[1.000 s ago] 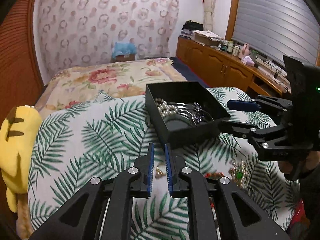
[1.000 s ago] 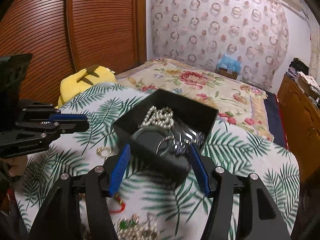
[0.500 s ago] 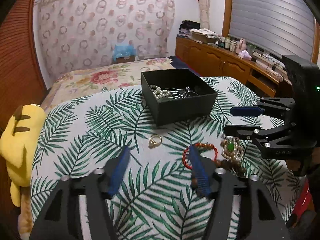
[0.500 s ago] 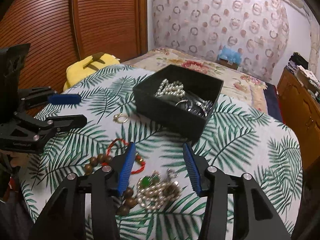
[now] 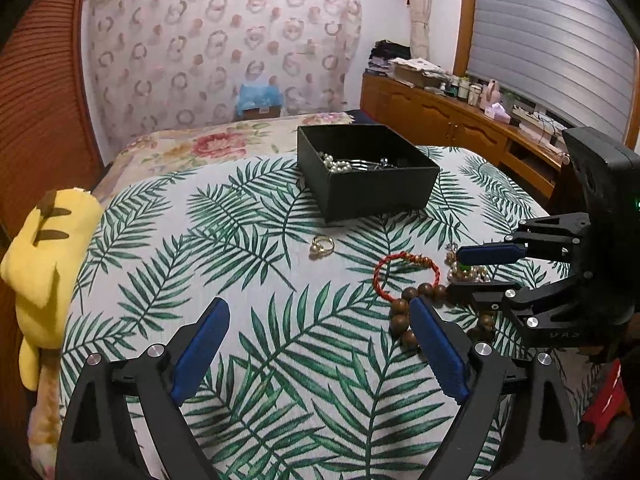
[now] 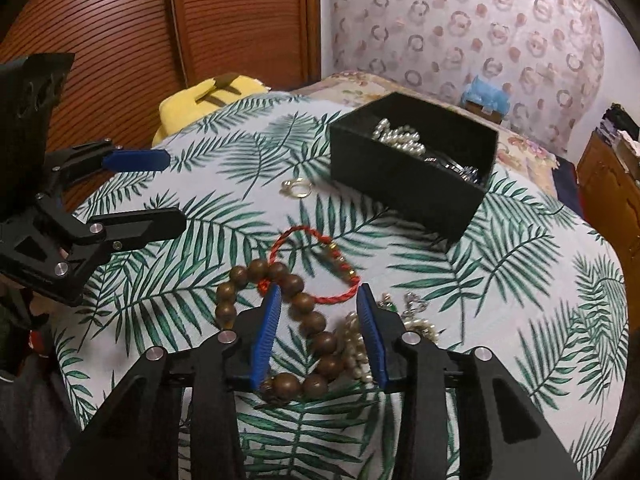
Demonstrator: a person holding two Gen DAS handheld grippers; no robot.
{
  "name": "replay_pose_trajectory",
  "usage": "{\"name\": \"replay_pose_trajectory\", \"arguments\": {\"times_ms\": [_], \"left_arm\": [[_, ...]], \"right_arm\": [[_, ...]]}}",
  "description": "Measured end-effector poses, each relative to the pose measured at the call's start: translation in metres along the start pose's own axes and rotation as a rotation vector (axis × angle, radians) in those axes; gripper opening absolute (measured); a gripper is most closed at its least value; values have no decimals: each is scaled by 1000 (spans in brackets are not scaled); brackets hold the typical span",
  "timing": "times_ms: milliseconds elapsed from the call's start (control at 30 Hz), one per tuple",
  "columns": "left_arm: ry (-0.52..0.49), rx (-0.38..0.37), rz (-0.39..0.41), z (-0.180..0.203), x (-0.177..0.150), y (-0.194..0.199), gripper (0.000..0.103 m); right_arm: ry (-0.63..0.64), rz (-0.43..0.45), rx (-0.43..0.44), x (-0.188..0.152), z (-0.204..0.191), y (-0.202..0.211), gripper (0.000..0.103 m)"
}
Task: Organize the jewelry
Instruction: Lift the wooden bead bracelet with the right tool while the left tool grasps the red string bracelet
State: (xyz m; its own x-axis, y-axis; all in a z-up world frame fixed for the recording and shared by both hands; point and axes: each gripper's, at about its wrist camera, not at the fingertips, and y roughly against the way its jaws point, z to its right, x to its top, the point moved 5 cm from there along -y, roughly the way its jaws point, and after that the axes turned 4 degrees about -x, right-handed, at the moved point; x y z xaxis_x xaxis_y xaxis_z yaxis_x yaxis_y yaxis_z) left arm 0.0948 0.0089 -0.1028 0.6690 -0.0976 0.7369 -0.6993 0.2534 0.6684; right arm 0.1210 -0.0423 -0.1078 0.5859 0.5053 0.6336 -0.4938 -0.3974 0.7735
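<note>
One leaf-print cloth (image 5: 248, 264) is covering the whole work surface, and a yellow plush toy (image 5: 48, 264) is lying at its left edge. Toward the far side a black open box (image 5: 372, 184) is sitting on the cloth, holding a pearl strand (image 6: 400, 136) and some silvery pieces whose kind is too small to tell. Both tools are hovering with jaws spread and nothing between them: the left gripper (image 5: 320, 344) is hanging wide open over bare cloth, and the right gripper (image 6: 320, 320) is poised over the loose jewelry, its blue pads either side of the wooden bead bracelet (image 6: 304, 312). Lying partly under those beads is a red cord bracelet (image 6: 316, 264), with a small pearl cluster (image 6: 356, 344) just beside them. Apart from these, near the box, a gold ring (image 5: 322, 245) is resting alone.
</note>
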Motion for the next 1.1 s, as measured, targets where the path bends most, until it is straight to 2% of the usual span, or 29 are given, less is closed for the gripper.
{"name": "replay_pose_trajectory", "arguments": {"times_ms": [333, 433, 500, 600, 933, 1100], "left_arm": [[-1, -6, -30, 2, -9, -7, 87], [-5, -6, -35, 2, -10, -9, 87], [-4, -7, -37, 3, -10, -9, 87], [-1, -9, -40, 3, -9, -11, 87], [-5, -43, -51, 9, -3, -23, 87], [-32, -58, -67, 17, 4, -33, 87]], "right_arm": [[47, -34, 5, 1, -13, -11, 35], [52, -52, -4, -5, -12, -15, 30], [52, -50, -6, -7, -10, -14, 21], [45, -42, 2, -9, -7, -10, 18], [-19, 99, -47, -1, 9, 49, 15], [-31, 132, -67, 1, 21, 67, 15]]}}
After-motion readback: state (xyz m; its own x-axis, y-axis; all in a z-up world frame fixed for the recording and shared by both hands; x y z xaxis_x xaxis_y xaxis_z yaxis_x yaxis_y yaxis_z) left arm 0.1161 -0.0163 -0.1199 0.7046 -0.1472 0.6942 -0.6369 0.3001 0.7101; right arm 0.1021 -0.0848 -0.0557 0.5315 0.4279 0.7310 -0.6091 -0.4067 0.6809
